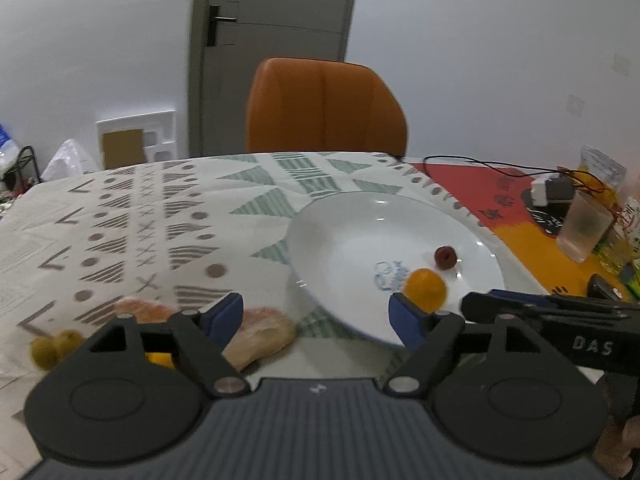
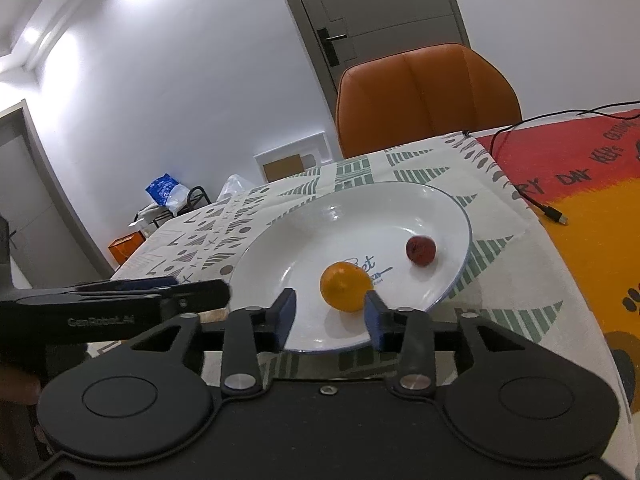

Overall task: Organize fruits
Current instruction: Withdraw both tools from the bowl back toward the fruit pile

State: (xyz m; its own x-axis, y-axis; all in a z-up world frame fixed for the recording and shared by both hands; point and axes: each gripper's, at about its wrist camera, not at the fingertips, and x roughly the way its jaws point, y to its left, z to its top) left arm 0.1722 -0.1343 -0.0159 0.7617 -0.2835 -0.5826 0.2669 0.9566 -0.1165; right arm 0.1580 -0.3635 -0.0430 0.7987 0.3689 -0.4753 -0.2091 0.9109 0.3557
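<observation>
White walls, grey door, orange chair (image 1: 326,106) behind a table with a patterned cloth (image 1: 120,232). White plate (image 1: 352,220) sits on the cloth, right of centre in the left view.

On the plate: an orange (image 2: 346,286) near the front rim and a small dark red fruit (image 2: 420,250) further back, well apart from each other.

Still off the plate, seen only in the left view: two peeled citrus pieces (image 1: 262,334) on the cloth just left of the plate, partly hidden by the left gripper's finger, plus a couple of small yellow-green fruits (image 1: 50,348) further left. Something yellow shows under the finger; can't tell what.

Right gripper (image 2: 330,316): jaws apart, nothing held. The orange sits just ahead of them, nearer the right pad, with no squeeze. Reads as either just set down or about to be taken; can't say which.

Left gripper (image 1: 316,314): jaws wide, empty, hovering over the plate's near edge and the citrus pieces.

Handling, my judgement:
- Orange: light, firm, round, so it rolls. Grip across the widest part, pads on opposite sides.
- Peeled pieces: soft, wet, easy to crush or tear. Take one across its thick middle, minimal force.
- Small fruits: light, smooth, likely to squirt out of the pads. Centre them first.
- Red fruit: small, probably firm; leave it.
- Plate: ceramic, so no hard contact with the rim.
</observation>
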